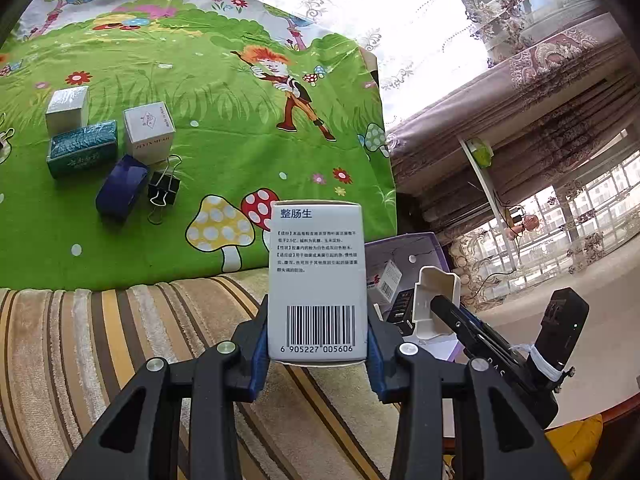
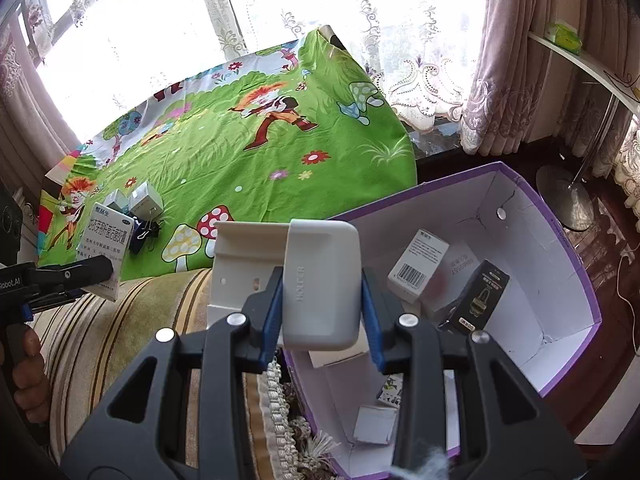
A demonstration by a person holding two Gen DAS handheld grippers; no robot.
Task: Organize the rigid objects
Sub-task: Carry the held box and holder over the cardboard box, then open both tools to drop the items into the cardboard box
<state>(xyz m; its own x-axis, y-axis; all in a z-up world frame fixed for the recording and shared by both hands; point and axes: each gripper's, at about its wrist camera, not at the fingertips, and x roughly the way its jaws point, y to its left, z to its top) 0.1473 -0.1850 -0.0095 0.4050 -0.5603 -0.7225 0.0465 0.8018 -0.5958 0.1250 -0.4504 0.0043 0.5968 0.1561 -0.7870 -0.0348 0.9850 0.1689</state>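
My left gripper (image 1: 318, 344) is shut on a white medicine box (image 1: 318, 280) with a barcode, held upright over the striped sofa edge. That same box (image 2: 105, 240) and left gripper (image 2: 76, 276) show at the left of the right wrist view. My right gripper (image 2: 322, 320) is shut on a white plastic holder (image 2: 320, 284), at the near rim of the purple cardboard box (image 2: 576, 272). The holder (image 1: 436, 304) also appears right of the medicine box in the left wrist view. On the green cartoon cloth (image 1: 224, 152) lie a teal box (image 1: 82, 148), two white cubes (image 1: 149, 130), a blue box (image 1: 120, 190) and a binder clip (image 1: 164, 190).
Inside the purple box lie a white barcoded box (image 2: 416, 266), a black box (image 2: 478, 300) and small white cartons (image 2: 374, 424). A striped sofa cushion (image 1: 100, 340) runs under both grippers. Curtains, a window and a floor lamp stand (image 2: 564, 196) are behind. A hand (image 2: 28, 376) shows at far left.
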